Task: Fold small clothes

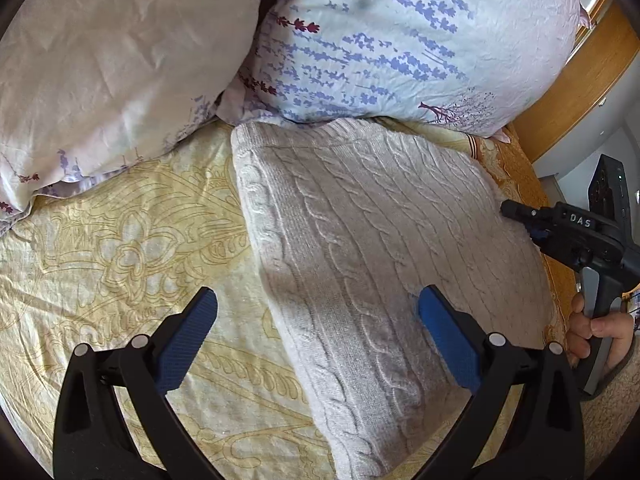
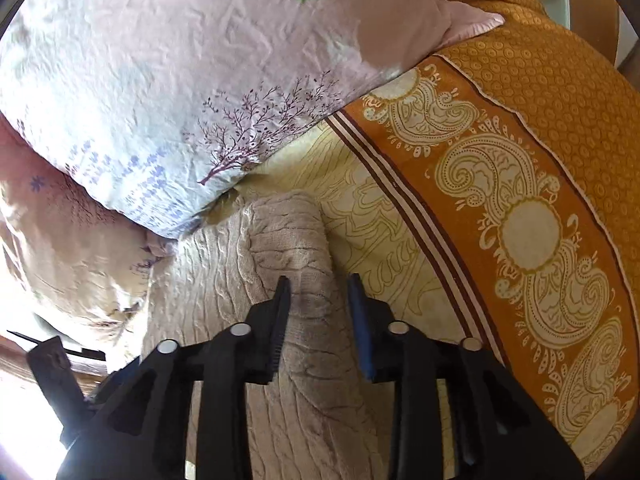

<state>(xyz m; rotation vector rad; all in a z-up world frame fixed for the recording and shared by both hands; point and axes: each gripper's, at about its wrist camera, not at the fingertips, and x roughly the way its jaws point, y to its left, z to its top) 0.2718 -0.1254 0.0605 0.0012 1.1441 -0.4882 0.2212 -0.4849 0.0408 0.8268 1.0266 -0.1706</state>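
A cream cable-knit sweater [image 1: 380, 240] lies folded into a rectangle on the bed, its far edge against the pillows. My left gripper [image 1: 319, 296] hovers open and wide above the sweater's near left edge, one finger over the sheet and one over the knit, with nothing gripped. My right gripper [image 1: 507, 210] reaches in at the sweater's right edge, held by a hand [image 1: 596, 332]. In the right wrist view a raised fold of the sweater [image 2: 304, 248] runs between the right gripper [image 2: 318, 284] jaws, which stand apart. The pads do not pinch the fold.
A yellow patterned sheet [image 1: 120, 248] covers the bed, with an orange paisley border [image 2: 520, 200] on the right. A pale pillow [image 1: 100, 72] and a lavender-print pillow [image 1: 400, 40] lie just beyond the sweater. A wooden bed frame [image 1: 580, 92] stands at the far right.
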